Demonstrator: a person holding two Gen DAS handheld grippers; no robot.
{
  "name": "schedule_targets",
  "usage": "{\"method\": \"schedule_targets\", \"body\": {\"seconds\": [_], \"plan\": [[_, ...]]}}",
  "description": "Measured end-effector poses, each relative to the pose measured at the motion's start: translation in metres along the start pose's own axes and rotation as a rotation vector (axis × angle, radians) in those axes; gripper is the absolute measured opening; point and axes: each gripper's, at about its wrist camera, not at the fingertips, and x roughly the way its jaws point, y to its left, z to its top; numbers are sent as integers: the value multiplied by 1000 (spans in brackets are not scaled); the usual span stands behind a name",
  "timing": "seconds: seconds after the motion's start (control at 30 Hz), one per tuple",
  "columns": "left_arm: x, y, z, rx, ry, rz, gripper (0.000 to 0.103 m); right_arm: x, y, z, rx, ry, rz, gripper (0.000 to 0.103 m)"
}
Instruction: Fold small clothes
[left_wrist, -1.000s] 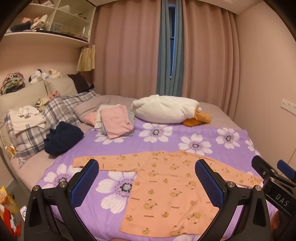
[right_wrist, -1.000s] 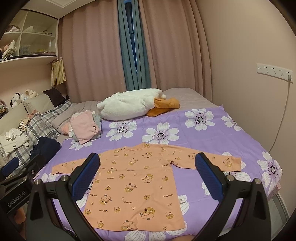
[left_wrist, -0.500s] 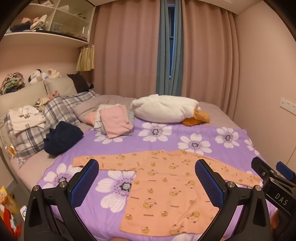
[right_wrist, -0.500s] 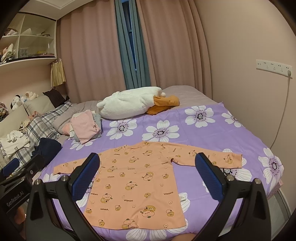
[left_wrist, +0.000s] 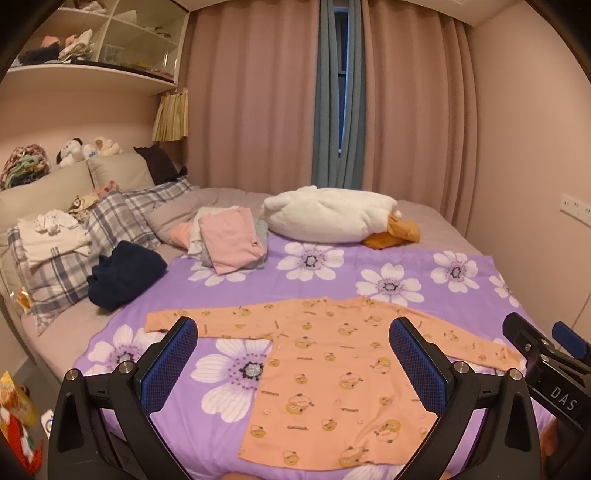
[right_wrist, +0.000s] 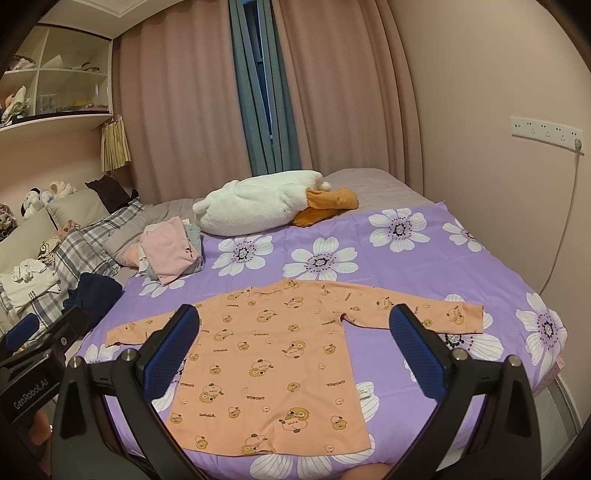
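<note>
An orange long-sleeved baby top (left_wrist: 332, 373) with a cartoon print lies flat on the purple flowered sheet (left_wrist: 406, 269), both sleeves spread out; it also shows in the right wrist view (right_wrist: 273, 362). My left gripper (left_wrist: 293, 363) is open and empty, held above the near edge of the bed over the top. My right gripper (right_wrist: 295, 354) is open and empty at the same height. Each gripper shows at the edge of the other's view: the right one (left_wrist: 546, 365), the left one (right_wrist: 40, 350).
A pile of folded pink and grey clothes (left_wrist: 229, 247) lies at the back left. A dark blue garment (left_wrist: 125, 273) sits by plaid pillows (left_wrist: 66, 266). A white and orange plush duck (left_wrist: 332, 218) lies at the back. A wall (right_wrist: 498, 184) runs along the right.
Both grippers have drawn back or lifted slightly, so the top sits a little lower and smaller in view. The top has not moved.
</note>
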Motion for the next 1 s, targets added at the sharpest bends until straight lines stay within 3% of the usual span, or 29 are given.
{"method": "schedule_targets", "body": {"seconds": [0.7,1.0], "plan": [[-4,-1,3,-10,0,-13,103,-2,1,1,6,-8,21,103],[-8,4,4,-20,-12,-50,103,-4,6,4,1,-2,13,103]]}}
